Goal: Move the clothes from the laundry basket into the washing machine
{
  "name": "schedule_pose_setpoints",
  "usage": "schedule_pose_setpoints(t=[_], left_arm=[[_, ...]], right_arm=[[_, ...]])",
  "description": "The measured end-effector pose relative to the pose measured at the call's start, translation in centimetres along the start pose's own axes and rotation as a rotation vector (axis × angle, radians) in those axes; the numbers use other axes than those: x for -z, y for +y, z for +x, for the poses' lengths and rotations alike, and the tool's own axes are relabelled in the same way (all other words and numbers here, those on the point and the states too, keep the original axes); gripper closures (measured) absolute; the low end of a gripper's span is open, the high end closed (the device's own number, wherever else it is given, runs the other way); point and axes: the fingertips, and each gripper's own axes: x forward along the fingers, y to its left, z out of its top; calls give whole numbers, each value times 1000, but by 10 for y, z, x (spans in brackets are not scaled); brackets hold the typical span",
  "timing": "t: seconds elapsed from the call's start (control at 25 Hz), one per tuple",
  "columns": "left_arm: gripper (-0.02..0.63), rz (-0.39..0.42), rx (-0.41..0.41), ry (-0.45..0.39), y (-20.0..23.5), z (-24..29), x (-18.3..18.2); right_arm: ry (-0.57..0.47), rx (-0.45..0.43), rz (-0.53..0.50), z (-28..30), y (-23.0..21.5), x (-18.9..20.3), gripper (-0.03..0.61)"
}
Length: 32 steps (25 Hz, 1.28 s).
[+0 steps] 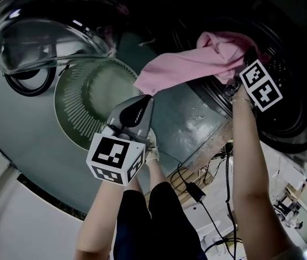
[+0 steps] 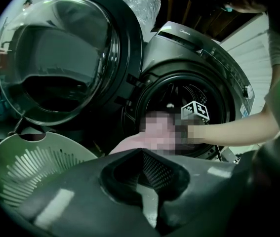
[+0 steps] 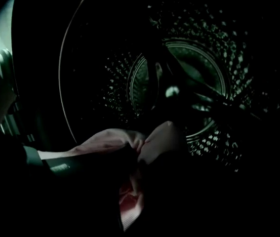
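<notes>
1. The right gripper (image 1: 239, 73) pinches the soft pink cloth (image 1: 185, 64) tight between its jaws, at the mouth of the dark metal washing machine drum (image 1: 288, 99).
2. Part of the cloth hangs outside that mouth.
3. The left gripper (image 1: 144, 101) is outside the mouth, with its jaws pressed together on nothing.

Pale floor (image 1: 286, 164) – black cables (image 1: 213, 216) trailing over it – dim light.

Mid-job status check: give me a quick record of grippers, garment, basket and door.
right gripper: shut on the pink garment, at the drum mouth
left gripper: shut, nothing between the jaws, near the laundry basket
pink garment: bunched at the drum mouth, rest trailing outside
laundry basket: no clothes visible inside
door: open
</notes>
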Motion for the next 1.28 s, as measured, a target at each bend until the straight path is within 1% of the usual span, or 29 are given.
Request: schedule_pose_setpoints(t=[0.04, 0.12, 0.2, 0.32, 0.44, 0.48, 0.6, 0.72, 0.8, 0.92, 1.0, 1.08, 1.12, 1.16, 1.28], left_arm=[[612, -2, -3, -1, 1, 1, 0], [612, -4, -5, -2, 1, 3, -1], [612, -2, -1, -2, 0, 6, -1], [613, -2, 6, 0, -2, 7, -1], [612, -3, 14, 7, -5, 6, -1], [613, 0, 18, 7, -7, 5, -2], [612, 10, 24, 9, -7, 2, -5], [612, 3, 15, 9, -5, 1, -6], [612, 0, 14, 8, -4, 2, -8], [612, -1, 16, 11, -4, 4, -7], [612, -11, 14, 6, -3, 5, -6], [612, -23, 13, -2, -2, 5, -6], [612, -25, 13, -4, 0, 5, -5], [612, -26, 12, -6, 1, 5, -5], [612, -34, 21, -19, 3, 6, -5]], right_arm=[[19, -12, 22, 3, 1, 7, 492], [58, -41, 60, 8, 4, 21, 407], [84, -52, 86, 10, 5, 28, 381], [102, -74, 123, 6, 8, 31, 315], [106, -118, 153, -3, 12, 26, 212], [103, -131, 157, -7, 14, 23, 193], [79, -154, 176, -25, 17, 15, 176], [75, -176, 211, -50, 25, 23, 175], [101, -189, 216, -65, 35, 42, 173], [205, -218, 202, -76, 58, 92, 167], [285, -254, 164, -72, 77, 122, 155], [335, -274, 117, -64, 89, 139, 157], [349, -271, 101, -59, 92, 143, 174], [356, -256, 93, -54, 91, 145, 209], [341, -190, 70, -39, 80, 138, 382]])
